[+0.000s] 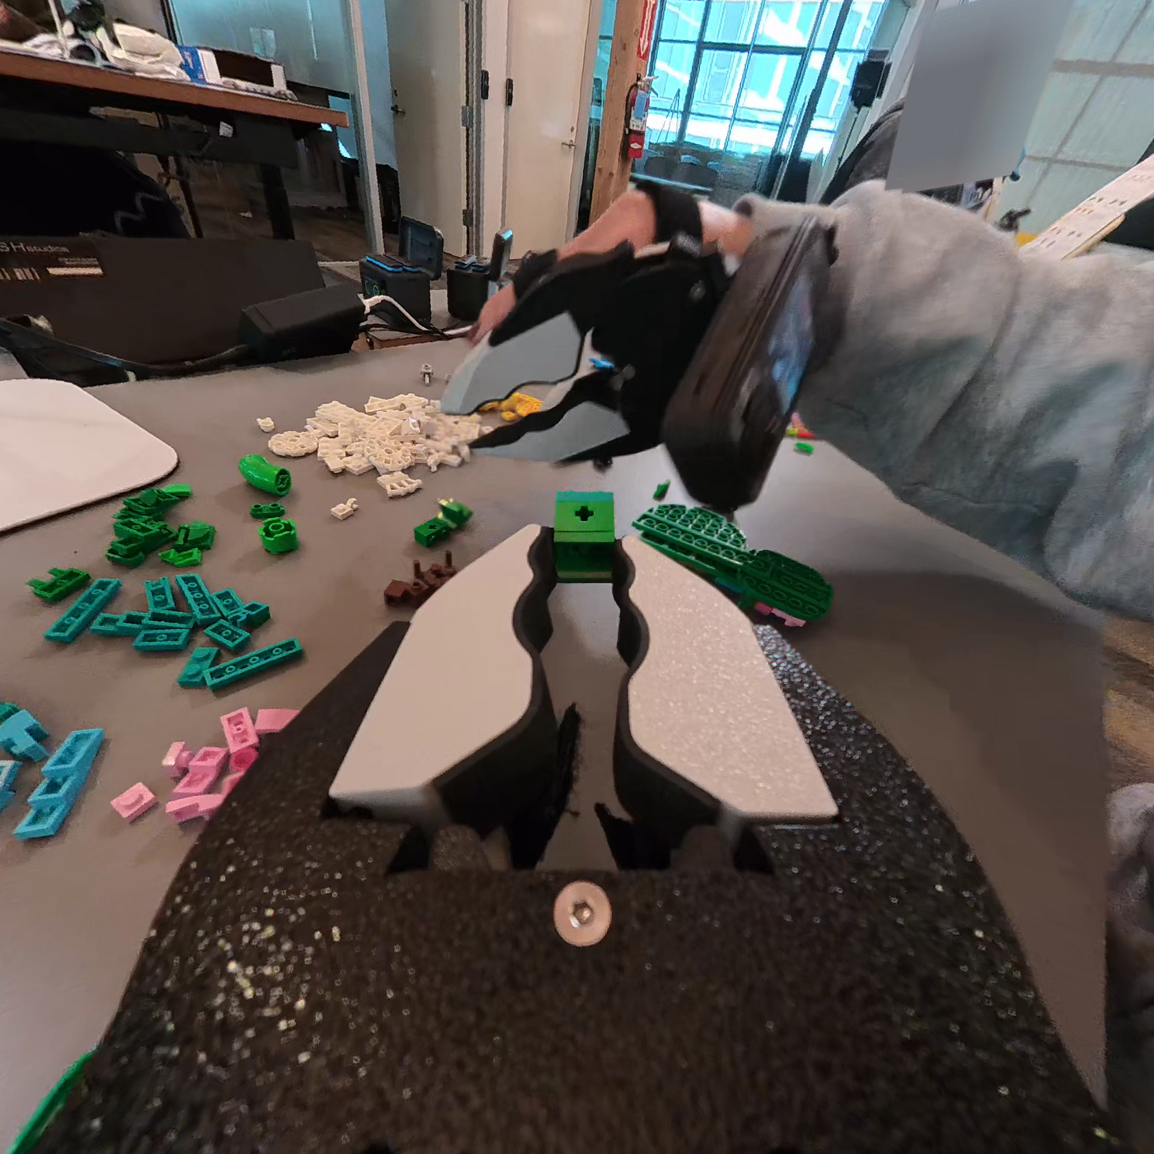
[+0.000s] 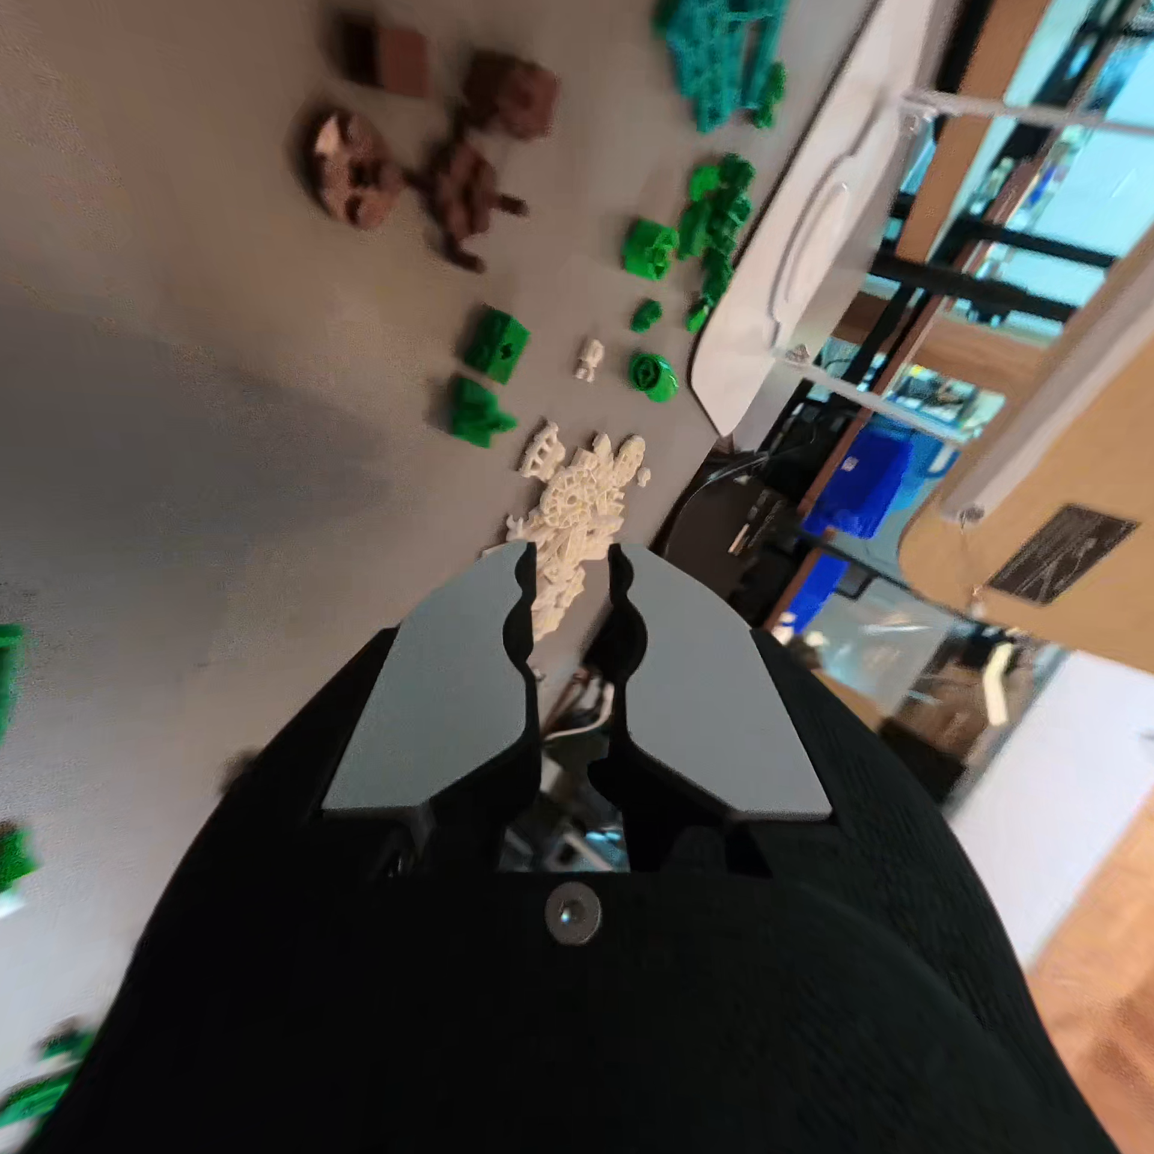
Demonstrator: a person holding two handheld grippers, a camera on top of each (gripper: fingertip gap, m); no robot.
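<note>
You're in an office-style lab: a grey bench [image 1: 874,655] strewn with sorted toy bricks [image 1: 381,437], battery chargers [image 1: 399,281], glass partitions [image 1: 262,50], a fire extinguisher [image 1: 638,118] and large grid windows [image 1: 743,75].

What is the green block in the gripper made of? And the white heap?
Green block, clamped in the left gripper: looks like hard moulded plastic, smooth with crisp edges and a cross-shaped hole. White pile: probably the same plastic, duller, with sharp little studs and wheel shapes.

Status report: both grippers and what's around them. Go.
Left gripper shut on green block stack. Right gripper open, empty, above white brick pile. Green plate assembly lies just right of the left gripper.
</note>
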